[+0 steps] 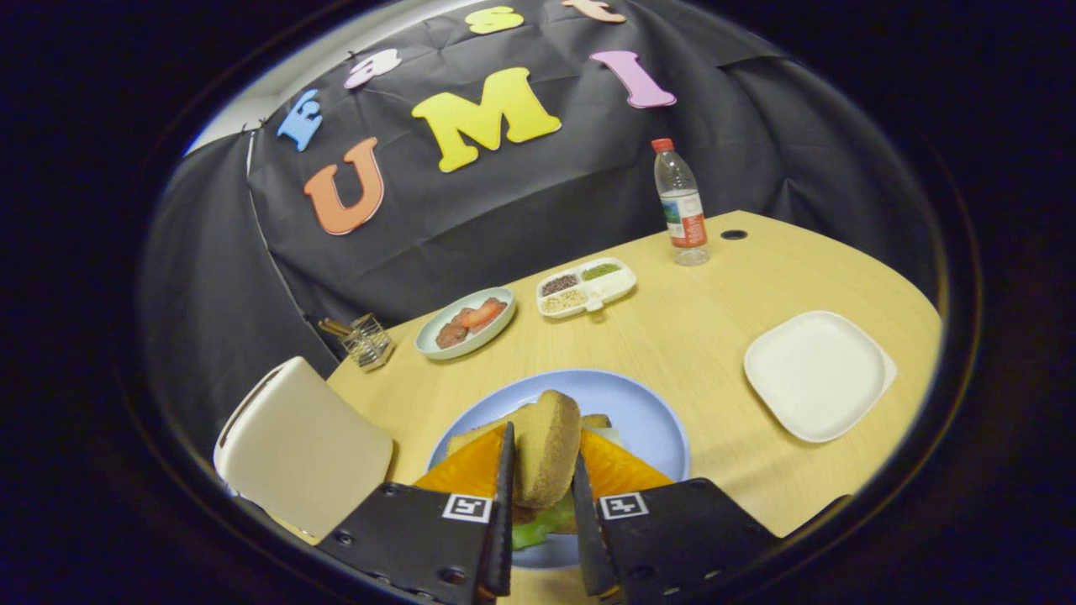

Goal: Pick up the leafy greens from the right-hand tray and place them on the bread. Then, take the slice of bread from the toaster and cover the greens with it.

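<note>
Holding a slice of bread (546, 445) on its edge, our gripper (542, 504) has both fingers pressed on the two flat sides of it, so the slice stands upright between them. We see that the slice hangs over the blue plate (647, 412), just above the food that lies there. Under the fingers the leafy greens (538, 525) show, resting on the lower bread (466, 439), of which only a pale corner can be seen to the left of the held slice. We cannot tell if the held slice already touches the greens.

Left of the blue plate stands the toaster (298, 445), a pale box near the edge of the wooden table (689, 336). On the right of the blue plate is a white square tray (815, 374), apart from it. Beyond the fingers, farther on the table, we find a small round dish (466, 323) with pieces of reddish food, and beside it a white divided tray (586, 287) with grains and seeds in its compartments. A clear holder (366, 339) with some sticks stands near the dish, and a water bottle (681, 206) stands upright near the far side of the table.
</note>
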